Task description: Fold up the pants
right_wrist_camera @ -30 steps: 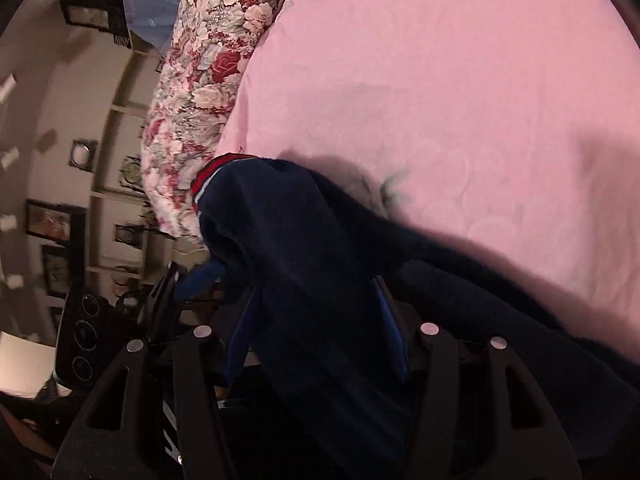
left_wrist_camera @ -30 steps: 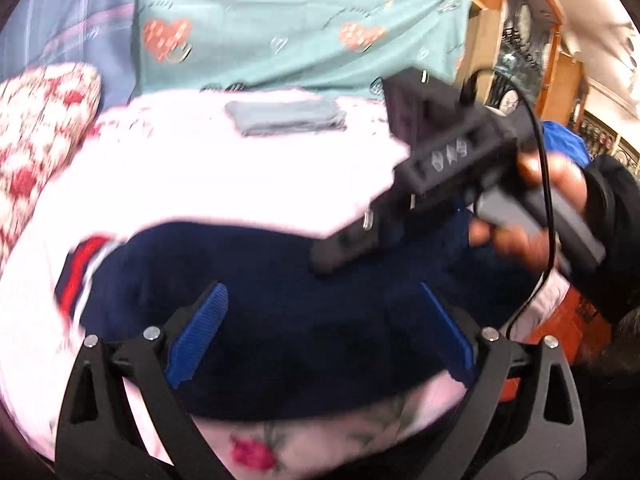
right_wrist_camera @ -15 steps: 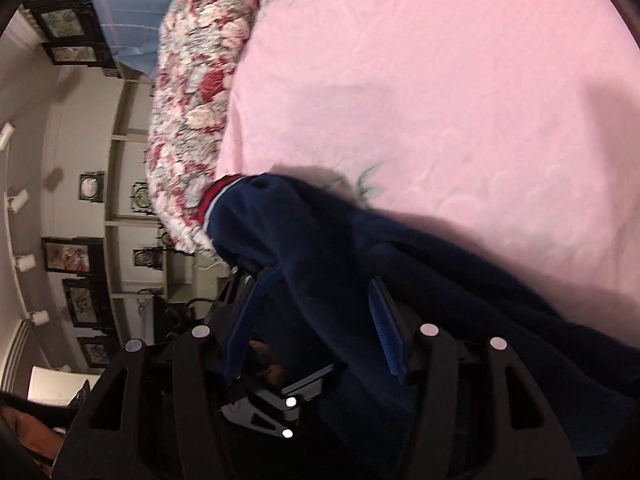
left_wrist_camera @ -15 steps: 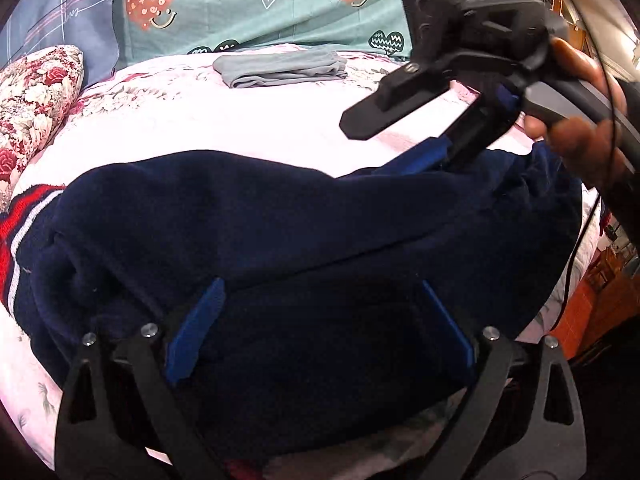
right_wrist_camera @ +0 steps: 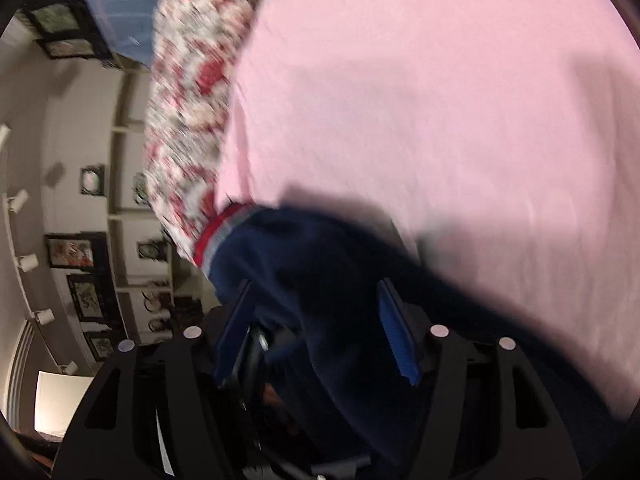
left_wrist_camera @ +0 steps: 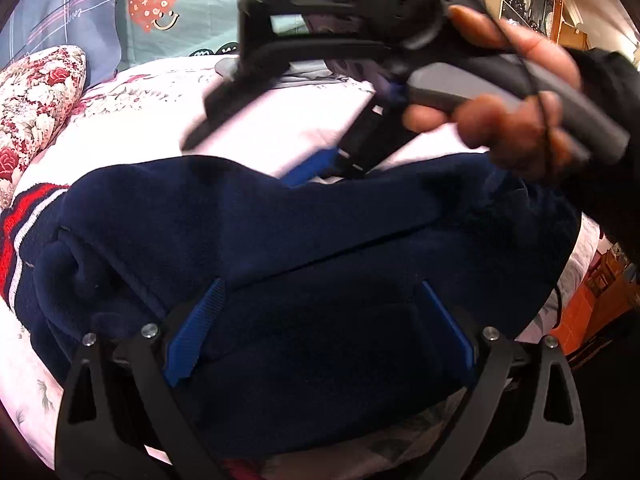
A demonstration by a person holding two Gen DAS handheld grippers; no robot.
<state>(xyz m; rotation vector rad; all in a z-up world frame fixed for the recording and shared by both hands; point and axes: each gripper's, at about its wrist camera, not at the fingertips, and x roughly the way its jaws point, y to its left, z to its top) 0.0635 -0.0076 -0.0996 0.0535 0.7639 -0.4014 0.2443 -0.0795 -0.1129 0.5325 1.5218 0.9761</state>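
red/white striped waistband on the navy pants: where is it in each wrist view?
Left wrist: the striped waistband sits at the far left edge, mid-height, at the end of the navy pants.
Right wrist: the striped waistband is left of centre, mid-height, blurred, at the upper left tip of the pants.
Shared landmark: the floral pillow, upper left in the left view, and, above the waistband in the right view.

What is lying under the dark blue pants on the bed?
The navy pants lie on a pink bedsheet, which shows all around them. Whatever is directly beneath the fabric is covered, so nothing else can be confirmed there.
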